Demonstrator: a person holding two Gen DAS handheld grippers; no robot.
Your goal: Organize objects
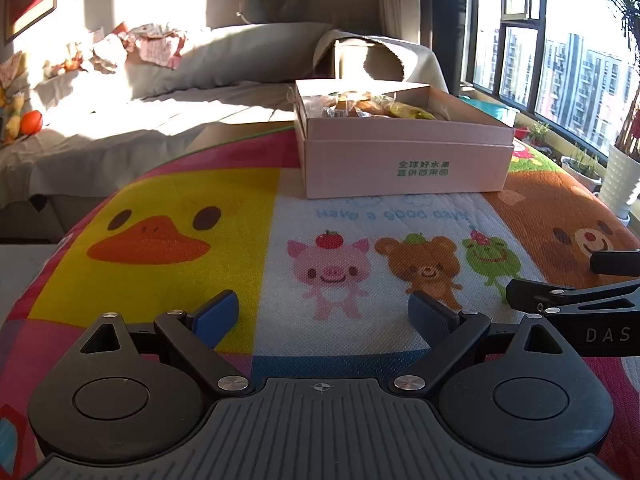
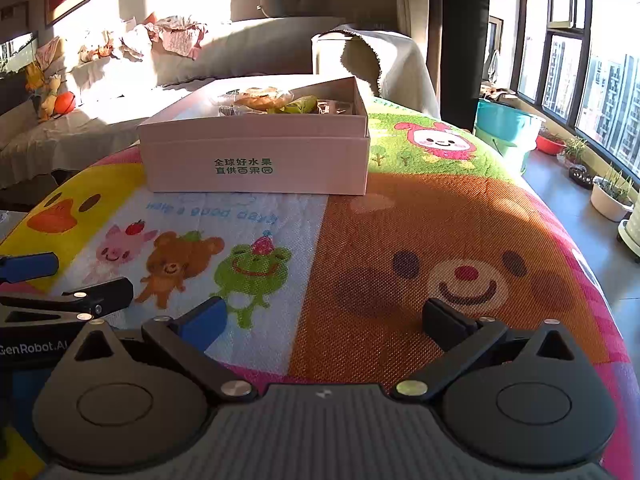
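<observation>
On the cartoon-mat desk [image 1: 180, 200] your snack-filled box [image 1: 404, 160] sits at the far edge w/ both grippers, left gripper [image 1: 324, 316] & right gripper [image 2: 326, 320], spread wide, empty, so stage unclear.

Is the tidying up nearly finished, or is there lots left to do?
Hard to say for sure. Some wrapped snacks already sit inside the pink box, and nothing loose shows on the cartoon mat, so that part looks done. Nothing is in hand: the left gripper and right gripper are both open and empty, back from the box. The box has no lid on; what else remains isn't visible.
</observation>
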